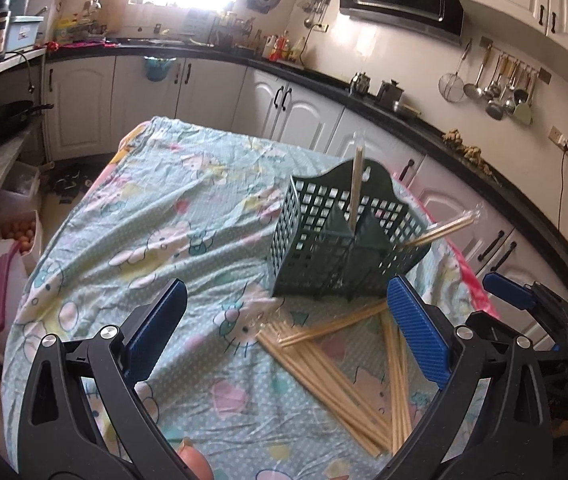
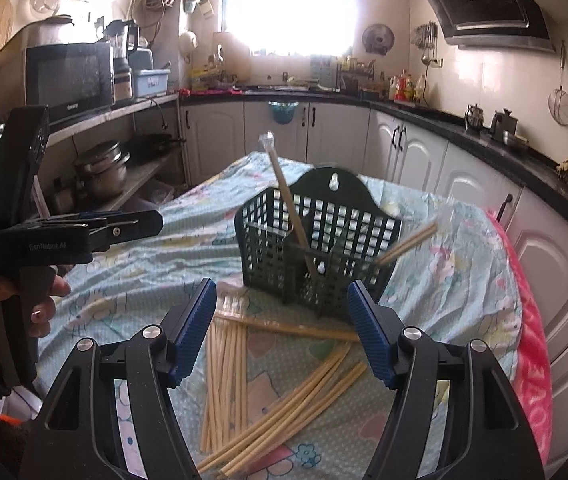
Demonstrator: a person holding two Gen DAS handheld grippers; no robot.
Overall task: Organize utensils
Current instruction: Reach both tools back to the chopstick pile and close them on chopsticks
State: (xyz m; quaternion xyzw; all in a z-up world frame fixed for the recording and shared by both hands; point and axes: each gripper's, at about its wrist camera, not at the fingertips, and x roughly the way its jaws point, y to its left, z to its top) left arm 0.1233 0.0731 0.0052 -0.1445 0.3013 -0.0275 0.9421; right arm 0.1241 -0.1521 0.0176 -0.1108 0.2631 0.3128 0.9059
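Left claw [image 2: 140,220] housing reads "GenRobot.AI" (white print)

A kitchen with white cabinets [image 2: 340,132] under a black countertop [image 2: 416,106], a bright window [image 2: 290,4], and a range hood [image 2: 484,0].

Dark green basket [image 2: 320,248] upright, two chopsticks inside; loose chopsticks [image 2: 244,384] scattered before it.

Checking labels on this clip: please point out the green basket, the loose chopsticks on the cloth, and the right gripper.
green basket [image 2: 268,236]: right wrist view, left lattice wall.
loose chopsticks [image 2: 224,376]: right wrist view, mid-bundle.
right gripper [image 2: 282,320]: right wrist view, between fingertips.
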